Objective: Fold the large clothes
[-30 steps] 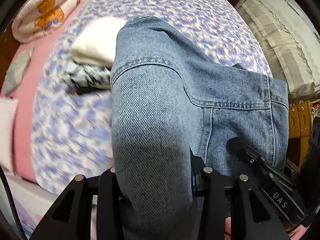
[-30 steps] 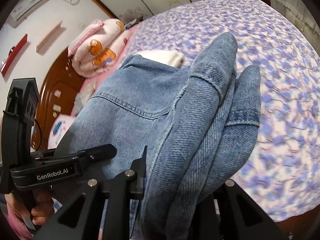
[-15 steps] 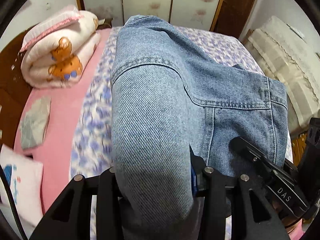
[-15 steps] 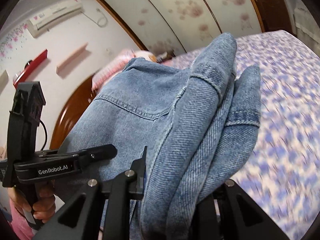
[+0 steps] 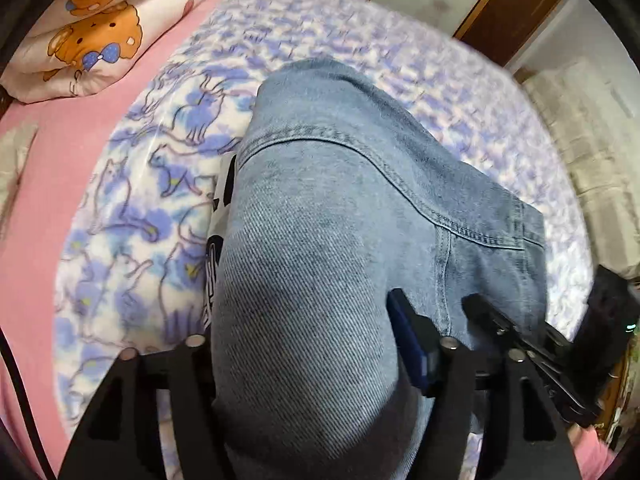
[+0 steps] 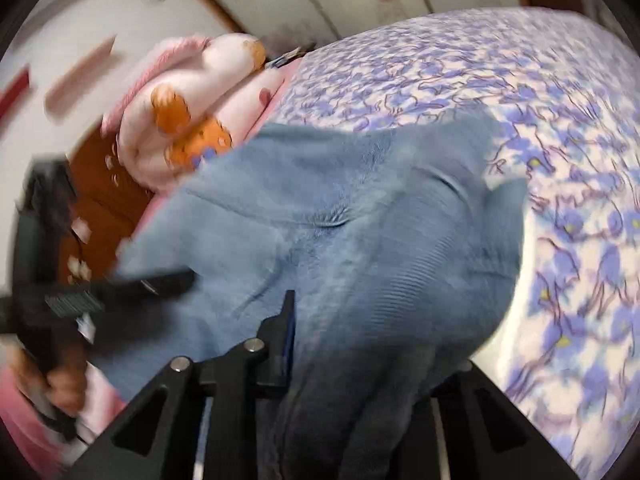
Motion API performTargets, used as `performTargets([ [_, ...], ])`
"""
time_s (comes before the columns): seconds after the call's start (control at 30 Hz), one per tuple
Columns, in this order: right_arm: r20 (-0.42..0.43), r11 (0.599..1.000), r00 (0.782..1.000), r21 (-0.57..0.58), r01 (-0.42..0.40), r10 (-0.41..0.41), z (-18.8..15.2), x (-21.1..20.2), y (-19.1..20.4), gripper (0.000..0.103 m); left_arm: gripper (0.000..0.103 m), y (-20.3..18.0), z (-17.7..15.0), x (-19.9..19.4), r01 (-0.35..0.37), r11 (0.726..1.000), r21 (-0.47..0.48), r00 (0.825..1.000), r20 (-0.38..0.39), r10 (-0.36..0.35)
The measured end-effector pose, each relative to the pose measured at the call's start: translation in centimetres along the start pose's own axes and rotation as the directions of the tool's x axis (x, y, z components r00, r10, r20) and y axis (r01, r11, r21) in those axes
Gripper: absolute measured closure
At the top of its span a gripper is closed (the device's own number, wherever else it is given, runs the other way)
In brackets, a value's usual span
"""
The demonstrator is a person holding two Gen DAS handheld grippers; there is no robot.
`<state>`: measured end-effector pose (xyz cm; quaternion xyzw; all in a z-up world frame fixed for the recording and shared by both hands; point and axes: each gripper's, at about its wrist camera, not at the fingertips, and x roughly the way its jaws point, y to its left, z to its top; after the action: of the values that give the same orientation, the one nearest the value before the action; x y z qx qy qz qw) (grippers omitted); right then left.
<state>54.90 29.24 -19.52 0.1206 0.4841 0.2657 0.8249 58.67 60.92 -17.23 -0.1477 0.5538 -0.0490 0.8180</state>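
Observation:
A folded bundle of blue denim jeans (image 5: 340,248) fills both views. My left gripper (image 5: 304,360) is shut on one end of the bundle, with thick denim bulging between its fingers. My right gripper (image 6: 360,364) is shut on the other end of the jeans (image 6: 360,220). The bundle is low over the purple-flowered blanket (image 5: 160,208). A black-and-white patterned garment (image 5: 218,240) peeks out under the jeans' left edge. The right gripper's body shows at the right of the left wrist view (image 5: 532,344). The right wrist view is blurred.
A rolled bear-print quilt (image 5: 92,28) lies on the pink sheet (image 5: 52,160) at the bed's head. It also shows in the right wrist view (image 6: 188,112). A cream lace-covered piece of furniture (image 5: 600,152) stands to the right of the bed.
Both grippers have tilted down and carried the jeans bundle lower toward the blanket, over the patterned garment. Their hold on the denim is unchanged.

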Motion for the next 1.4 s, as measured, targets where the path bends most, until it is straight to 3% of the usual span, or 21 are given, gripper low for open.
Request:
performTargets([
  [0.1,0.069,0.994,0.994,-0.074,-0.082,0.087,-1.9,0.0,-1.8,0.074,0.03,0.1,-1.7,0.5,0.042,0.999,-0.017,0.999,0.018,-0.042],
  [0.23,0.057,0.994,0.992,-0.031,-0.109,0.111,-2.2,0.5,-3.1,0.066,0.024,0.7,-2.5,1.2,0.088,0.991,-0.096,0.996,-0.001,-0.089],
  [0.3,0.05,0.994,0.993,-0.043,-0.103,0.105,-1.9,0.5,-3.5,0.062,0.024,0.1,-3.1,0.8,0.069,0.992,-0.104,0.998,-0.003,-0.07],
  [0.37,0.031,0.995,0.995,-0.035,-0.096,0.097,-1.6,0.2,-3.6,0.059,0.023,-0.6,-3.3,0.2,0.001,0.995,-0.1,1.0,0.001,-0.001],
  [0.43,0.007,0.999,0.999,-0.032,-0.042,0.043,-1.8,-0.8,-3.5,0.045,0.022,-2.0,-3.7,-1.0,-0.091,0.99,-0.106,0.996,0.0,0.091],
  [0.5,0.015,0.995,0.997,-0.066,0.078,-0.078,-2.3,-3.0,-3.0,0.033,0.022,-3.9,-4.5,-3.1,-0.211,0.971,-0.113,0.976,0.02,0.215],
  [0.57,0.061,0.976,0.981,-0.11,0.191,-0.185,-3.6,-6.0,-2.5,0.027,0.02,-5.6,-6.1,-5.1,-0.285,0.95,-0.129,0.955,0.042,0.292],
  [0.67,0.062,0.945,0.955,-0.143,0.294,-0.288,-6.4,-10.2,-1.7,0.025,0.015,-8.1,-10.4,-7.9,-0.326,0.935,-0.138,0.941,0.051,0.336],
  [0.8,-0.048,0.932,0.935,-0.11,0.345,-0.352,-11.8,-14.3,-2.1,0.024,0.015,-11.5,-18.7,-10.2,-0.382,0.919,-0.102,0.922,0.022,0.386],
  [0.9,-0.108,0.933,0.927,-0.019,0.359,-0.358,-16.9,-18.0,-2.8,0.024,0.015,-14.4,-25.3,-11.2,-0.353,0.934,-0.061,0.935,-0.061,0.35],
  [0.97,-0.121,0.917,0.91,0.001,0.398,-0.395,-20.2,-21.0,-3.1,0.024,0.015,-16.3,-29.8,-11.6,-0.334,0.942,-0.04,0.938,-0.117,0.328],
  [1.03,-0.134,0.893,0.887,0.032,0.449,-0.441,-23.0,-23.9,-3.6,0.017,0.015,-18.2,-33.6,-12.0,-0.321,0.946,-0.033,0.937,-0.153,0.313],
  [1.13,-0.17,0.889,0.884,0.073,0.453,-0.436,-26.7,-27.6,-5.2,0.012,0.015,-21.6,-38.8,-12.6,-0.297,0.955,-0.011,0.939,-0.184,0.29],
  [1.23,-0.2,0.869,0.857,0.048,0.493,-0.475,-29.5,-30.9,-6.9,0.01,0.015,-25.3,-42.4,-13.2,-0.295,0.955,0.032,0.942,-0.158,0.296],
  [1.4,-0.164,0.852,0.859,0.131,0.506,-0.485,-32.6,-37.4,-10.8,0.004,0.015,-31.4,-44.6,-13.8,-0.291,0.956,0.041,0.951,-0.101,0.293],
])
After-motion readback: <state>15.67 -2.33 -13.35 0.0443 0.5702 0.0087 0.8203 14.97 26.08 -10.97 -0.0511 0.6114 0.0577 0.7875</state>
